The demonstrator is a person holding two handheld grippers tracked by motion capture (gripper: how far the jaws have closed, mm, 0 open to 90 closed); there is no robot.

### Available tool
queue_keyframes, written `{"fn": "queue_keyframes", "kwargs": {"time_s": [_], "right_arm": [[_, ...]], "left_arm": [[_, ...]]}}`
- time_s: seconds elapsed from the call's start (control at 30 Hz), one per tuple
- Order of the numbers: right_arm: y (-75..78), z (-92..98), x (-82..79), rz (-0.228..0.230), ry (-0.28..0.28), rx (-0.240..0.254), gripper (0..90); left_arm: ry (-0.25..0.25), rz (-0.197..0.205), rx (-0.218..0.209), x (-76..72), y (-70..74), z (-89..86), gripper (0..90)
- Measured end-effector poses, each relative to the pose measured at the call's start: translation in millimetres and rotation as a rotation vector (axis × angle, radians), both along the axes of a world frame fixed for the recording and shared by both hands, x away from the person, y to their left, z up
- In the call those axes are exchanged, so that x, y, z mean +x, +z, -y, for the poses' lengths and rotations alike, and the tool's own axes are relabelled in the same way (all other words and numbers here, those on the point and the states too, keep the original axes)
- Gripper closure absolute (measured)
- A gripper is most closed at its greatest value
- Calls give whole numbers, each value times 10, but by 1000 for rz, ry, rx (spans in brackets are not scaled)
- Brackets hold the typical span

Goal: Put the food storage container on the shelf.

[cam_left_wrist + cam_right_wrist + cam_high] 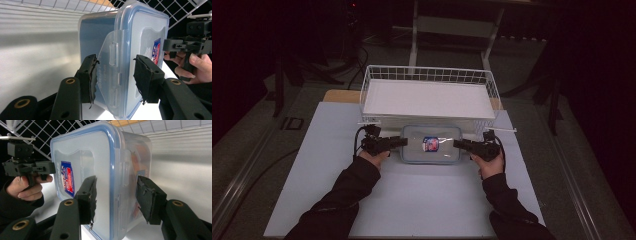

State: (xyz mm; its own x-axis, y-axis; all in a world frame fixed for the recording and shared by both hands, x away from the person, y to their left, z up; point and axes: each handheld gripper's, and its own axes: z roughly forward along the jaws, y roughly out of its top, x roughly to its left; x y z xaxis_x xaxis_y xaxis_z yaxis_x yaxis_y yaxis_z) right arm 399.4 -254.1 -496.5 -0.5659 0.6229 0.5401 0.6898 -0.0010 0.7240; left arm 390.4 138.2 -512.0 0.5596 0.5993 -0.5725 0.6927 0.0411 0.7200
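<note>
A clear box (431,144) with a blue-edged lid lies flat on the white table (412,200), just in front of a wire basket (430,76). A red and blue sticker (430,144) sits on top of the lid.

The left gripper (401,141) is at the box's left end. In the left gripper view, its two black pads (90,77) stand on both sides of the box's end, with the side clip (112,65) of the lid between them. The jaws are spread. There is a gap between each pad and the box, so they do not pinch it.

The right gripper (458,145) is at the box's right end. In the right gripper view, its jaws are spread too, one pad (87,198) over the lid and the other near the bottom of the box. The pads look close to the box but not pressed on it.

Each gripper is held by a hand (374,157), and dark sleeves (347,195) reach in from the near edge of the table.
</note>
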Motion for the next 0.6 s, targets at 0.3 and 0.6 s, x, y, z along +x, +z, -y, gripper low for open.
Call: {"fn": "queue_keyframes", "kwargs": {"time_s": [0.3,0.6], "right_arm": [[-6,-19,52,3,-7,-10,507],[48,-32,-3,93,-64,-80,611]], "left_arm": [[10,-1,-15,13,-21,2,533],[22,17,-41,28,-76,22,522]]}}
